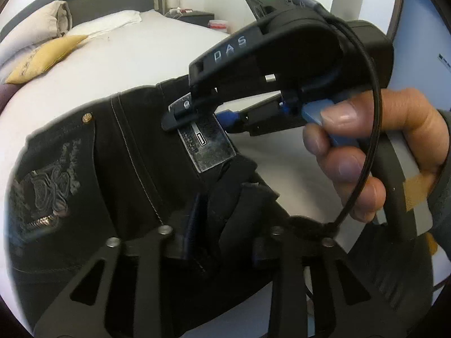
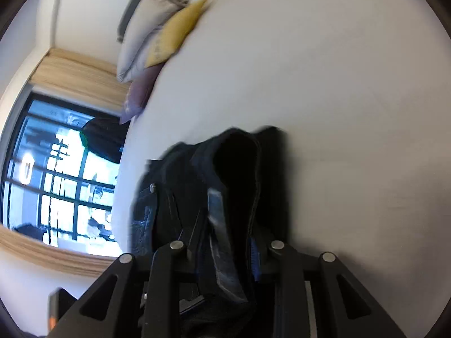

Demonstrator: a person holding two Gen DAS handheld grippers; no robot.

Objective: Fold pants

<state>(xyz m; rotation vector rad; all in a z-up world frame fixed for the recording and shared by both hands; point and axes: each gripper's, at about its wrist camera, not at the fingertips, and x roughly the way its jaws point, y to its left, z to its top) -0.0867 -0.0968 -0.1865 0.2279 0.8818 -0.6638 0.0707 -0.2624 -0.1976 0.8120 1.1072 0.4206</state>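
Black pants [image 1: 135,163] with a silver waistband patch [image 1: 208,143] and embroidered back pocket are held up over a white bed [image 1: 118,64]. My left gripper [image 1: 220,242] is shut on a bunched fold of the pants just below the waistband. My right gripper [image 1: 183,115] shows in the left wrist view, held by a hand, and is shut on the waistband beside the patch. In the right wrist view the right gripper [image 2: 225,250] pinches the black pants [image 2: 239,174] at the waistband, with the fabric rising between the fingers.
A yellow cushion [image 1: 48,53] and white pillows [image 1: 107,22] lie at the head of the bed by a grey headboard. A bedside cabinet [image 1: 191,15] and wardrobe doors stand behind. A window [image 2: 56,174] with wooden trim shows in the right wrist view.
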